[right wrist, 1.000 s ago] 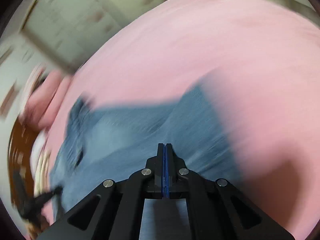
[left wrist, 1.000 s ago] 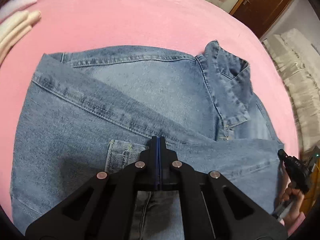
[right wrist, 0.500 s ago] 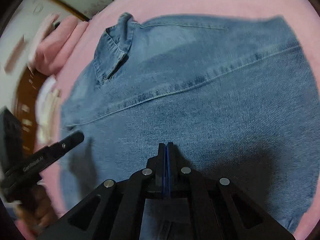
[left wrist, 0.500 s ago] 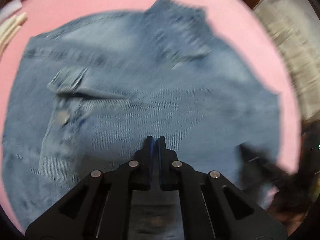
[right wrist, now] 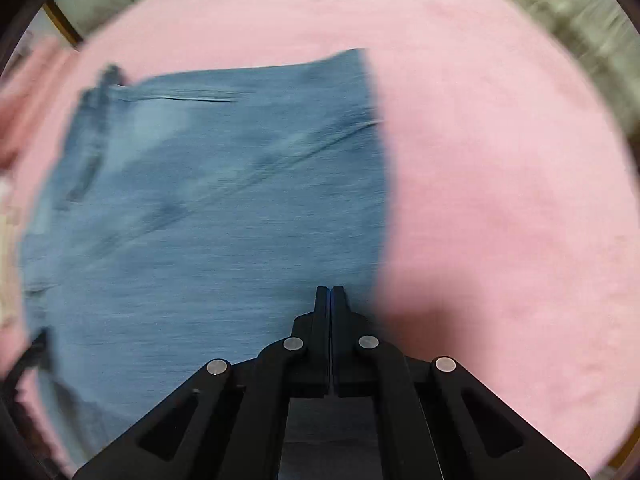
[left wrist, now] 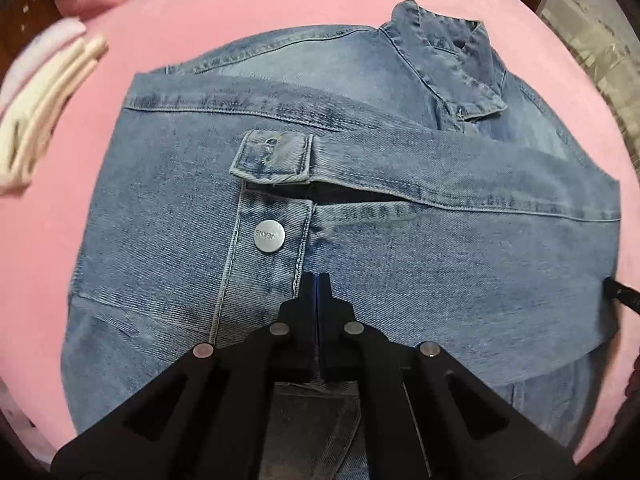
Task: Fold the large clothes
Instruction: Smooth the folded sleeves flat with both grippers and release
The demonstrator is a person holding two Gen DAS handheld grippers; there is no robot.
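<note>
matte black left gripper [left wrist: 317, 280] with two flat fingers [left wrist: 309, 292] faced in thin blue pads, spreading back into angular linkage arms with triangular cut-outs and four round silver pins. same black build on the right gripper [right wrist: 330, 292]: blue strip between the fingers [right wrist: 321, 300], four silver pins, hollow triangular windows in the arms.

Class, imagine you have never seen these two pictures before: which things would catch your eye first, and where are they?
First, the blue denim jacket spread flat on the pink sheet, filling the left view. Next, its silver button near the centre, stamped JEANS, and the collar at upper right. The black left gripper juts in from below, jaws closed over the denim.
</note>
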